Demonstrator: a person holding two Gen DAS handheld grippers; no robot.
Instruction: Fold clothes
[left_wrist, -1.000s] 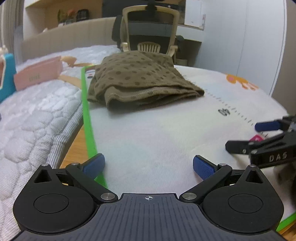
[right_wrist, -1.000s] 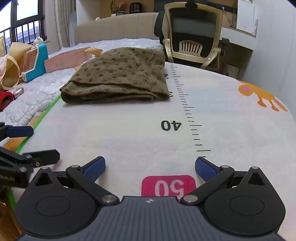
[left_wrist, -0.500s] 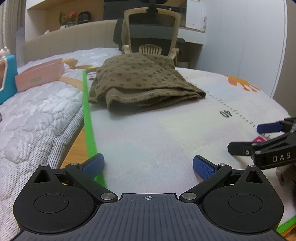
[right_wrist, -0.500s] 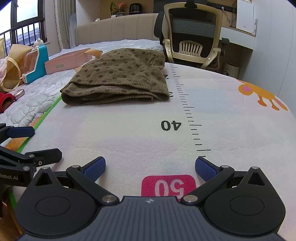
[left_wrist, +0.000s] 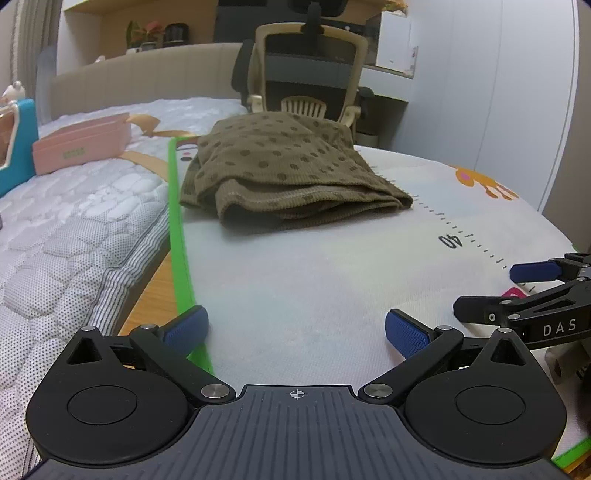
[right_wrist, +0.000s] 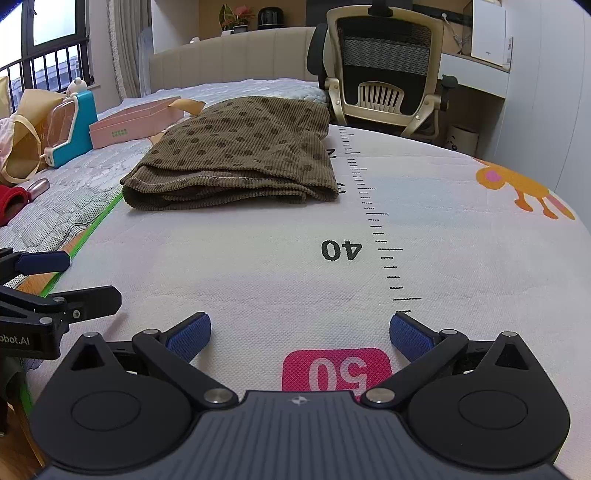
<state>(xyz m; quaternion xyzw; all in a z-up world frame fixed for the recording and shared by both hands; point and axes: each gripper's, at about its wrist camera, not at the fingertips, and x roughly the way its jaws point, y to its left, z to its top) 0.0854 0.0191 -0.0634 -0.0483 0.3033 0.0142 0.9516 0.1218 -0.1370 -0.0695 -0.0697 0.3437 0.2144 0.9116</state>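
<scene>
Jaws of both grippers stand wide apart and hold nothing. The left gripper hovers low over the near end of a white mat, its left blue pad above the mat's green border strip. The right gripper hovers beside it over the same near end, straddling a pink label printed "50". Each gripper shows at the edge of the other's view: the right one at the right edge of the left wrist view, the left one at the left edge of the right wrist view.

Beyond the jaws, bare mat extends forward, marked with a printed ruler scale and the figure "40". An orange animal print lies to the right of the scale.

The brown dotted garment lies folded in a stack at the far part of the mat, well apart from both grippers. From the left gripper it lies straight ahead; from the right gripper it lies ahead and to the left. Its left edge sits beside the green border strip, and its right edge touches the ruler scale.

Left of the mat, a quilted bed carries a pink box and a blue object. An office chair stands behind the garment.
</scene>
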